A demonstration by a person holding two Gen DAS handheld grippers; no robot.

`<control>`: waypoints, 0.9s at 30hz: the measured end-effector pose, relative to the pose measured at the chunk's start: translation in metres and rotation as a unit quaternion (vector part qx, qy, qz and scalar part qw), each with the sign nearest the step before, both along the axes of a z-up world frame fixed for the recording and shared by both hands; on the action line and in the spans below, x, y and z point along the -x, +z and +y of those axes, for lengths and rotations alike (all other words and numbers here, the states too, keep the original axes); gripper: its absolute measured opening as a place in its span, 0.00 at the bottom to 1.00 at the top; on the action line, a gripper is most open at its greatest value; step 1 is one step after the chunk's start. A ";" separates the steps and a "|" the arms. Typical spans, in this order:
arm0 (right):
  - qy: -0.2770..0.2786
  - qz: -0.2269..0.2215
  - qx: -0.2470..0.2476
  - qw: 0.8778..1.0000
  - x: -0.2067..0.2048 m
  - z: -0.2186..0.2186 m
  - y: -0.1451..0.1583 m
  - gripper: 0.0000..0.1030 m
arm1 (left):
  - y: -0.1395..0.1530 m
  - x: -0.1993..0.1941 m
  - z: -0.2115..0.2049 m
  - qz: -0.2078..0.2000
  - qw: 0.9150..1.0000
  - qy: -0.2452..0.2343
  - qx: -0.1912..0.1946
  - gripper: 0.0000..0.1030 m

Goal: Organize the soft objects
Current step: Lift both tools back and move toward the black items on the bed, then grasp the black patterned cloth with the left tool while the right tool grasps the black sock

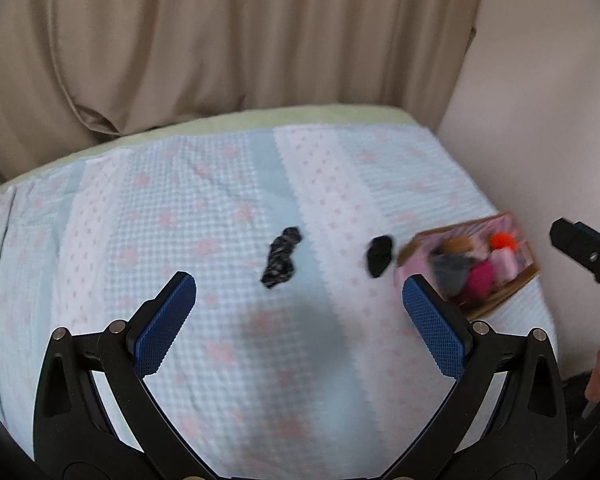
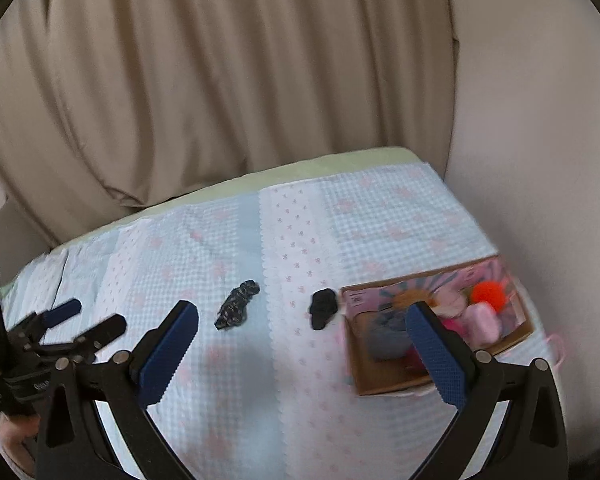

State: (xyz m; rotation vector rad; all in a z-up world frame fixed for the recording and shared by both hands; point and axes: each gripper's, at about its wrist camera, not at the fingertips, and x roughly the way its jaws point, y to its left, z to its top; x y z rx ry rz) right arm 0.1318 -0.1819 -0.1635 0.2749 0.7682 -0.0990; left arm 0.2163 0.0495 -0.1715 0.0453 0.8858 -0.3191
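Both tongs, left (image 1: 299,294) and right (image 2: 302,320), are hanging spread apart over the bed (image 2: 228,380). 2 dark cloth bundles (image 2: 237,310) (image 2: 323,308), possibly socks, are lying beside the box (image 2: 384,380).

Beige curtain (image 1: 228,36) hangs behind a quilted bed (image 1: 228,184), pale wall (image 1: 540,92) beside.

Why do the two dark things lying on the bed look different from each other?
The patterned dark cloth has pale speckles; the plain black cloth looks solid black. The patterned one is longer and stretched out, while the black one is shorter and bunched up. The black one lies right beside the box; the patterned one lies farther from it, out on the bedspread. Both are small, soft, crumpled and not yet in the box.
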 end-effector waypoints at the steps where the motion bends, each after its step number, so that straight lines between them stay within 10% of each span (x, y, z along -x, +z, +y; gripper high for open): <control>1: -0.007 0.000 -0.005 1.000 -0.005 0.006 -0.009 1.00 | -0.012 -0.010 0.003 0.003 1.000 -0.006 -0.004 1.00; 17: -0.107 0.014 0.031 0.994 -0.086 0.057 -0.221 1.00 | -0.235 -0.114 0.010 0.022 0.994 -0.108 0.008 0.98; 27: -0.105 0.040 0.027 0.993 -0.146 0.037 -0.285 0.80 | -0.299 -0.154 -0.029 0.009 0.991 -0.128 -0.024 0.82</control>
